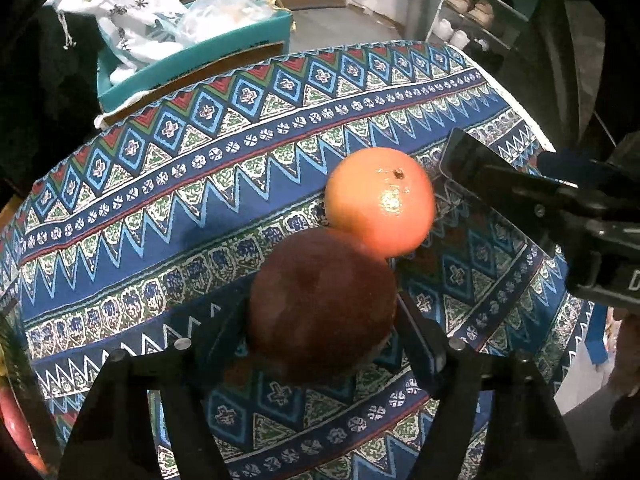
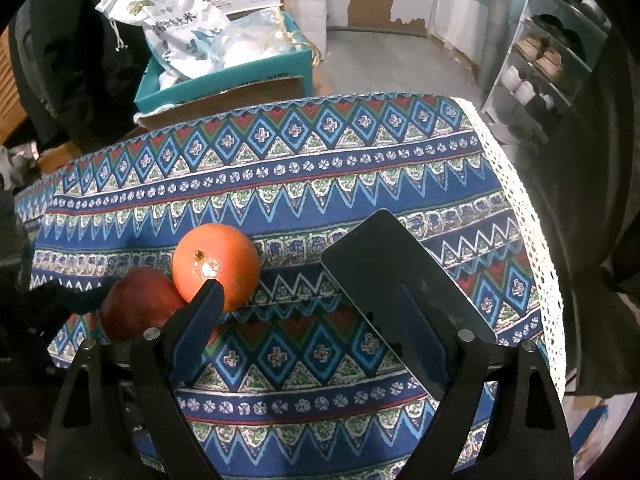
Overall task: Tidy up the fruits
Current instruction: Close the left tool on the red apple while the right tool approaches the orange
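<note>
A dark red apple (image 1: 320,280) rests on the patterned tablecloth (image 1: 160,216), and my left gripper (image 1: 322,312) is shut on it, one finger pressing each side. An orange (image 1: 380,200) touches the apple's far side. In the right wrist view the orange (image 2: 216,264) and the apple (image 2: 136,308) lie to the left. My right gripper (image 2: 308,288) stands open above the cloth with nothing between its fingers. Its left fingertip is just in front of the orange, and its right finger hangs over a black phone (image 2: 380,264) lying flat.
Behind the table stands a teal box (image 2: 224,76) holding plastic bags. A shoe rack (image 2: 540,60) is at the back right. The table's lace-trimmed edge (image 2: 520,208) runs down the right side. Something red (image 1: 12,420) shows at the left wrist view's lower left edge.
</note>
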Tool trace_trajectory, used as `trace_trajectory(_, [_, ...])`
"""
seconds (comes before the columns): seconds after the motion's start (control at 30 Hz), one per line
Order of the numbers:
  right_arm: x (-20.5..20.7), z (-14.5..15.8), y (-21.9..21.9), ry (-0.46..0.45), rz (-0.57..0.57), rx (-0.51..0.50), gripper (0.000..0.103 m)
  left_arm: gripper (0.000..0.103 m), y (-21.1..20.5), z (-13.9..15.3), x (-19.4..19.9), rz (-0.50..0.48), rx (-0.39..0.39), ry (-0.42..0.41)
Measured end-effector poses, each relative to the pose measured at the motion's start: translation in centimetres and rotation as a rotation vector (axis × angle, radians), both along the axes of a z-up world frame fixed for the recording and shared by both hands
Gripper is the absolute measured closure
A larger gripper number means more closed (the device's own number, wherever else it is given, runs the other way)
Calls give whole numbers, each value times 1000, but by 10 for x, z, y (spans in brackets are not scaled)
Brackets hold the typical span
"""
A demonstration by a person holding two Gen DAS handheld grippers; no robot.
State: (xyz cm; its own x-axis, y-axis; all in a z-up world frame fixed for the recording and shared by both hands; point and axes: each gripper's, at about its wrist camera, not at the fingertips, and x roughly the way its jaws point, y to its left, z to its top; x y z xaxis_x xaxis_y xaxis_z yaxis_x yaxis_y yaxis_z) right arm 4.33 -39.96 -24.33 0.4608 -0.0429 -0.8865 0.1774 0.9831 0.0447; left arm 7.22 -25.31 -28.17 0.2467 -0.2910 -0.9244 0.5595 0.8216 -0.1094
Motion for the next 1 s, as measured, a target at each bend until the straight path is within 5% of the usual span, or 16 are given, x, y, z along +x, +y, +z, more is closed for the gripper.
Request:
trace_trajectory(0.53, [31,-21,34,3,111,68,16,28,57,6,21,161,45,-16])
trace_trajectory(1.0, [58,-57,49,89,116,108,17,28,70,8,26,185,44,-17])
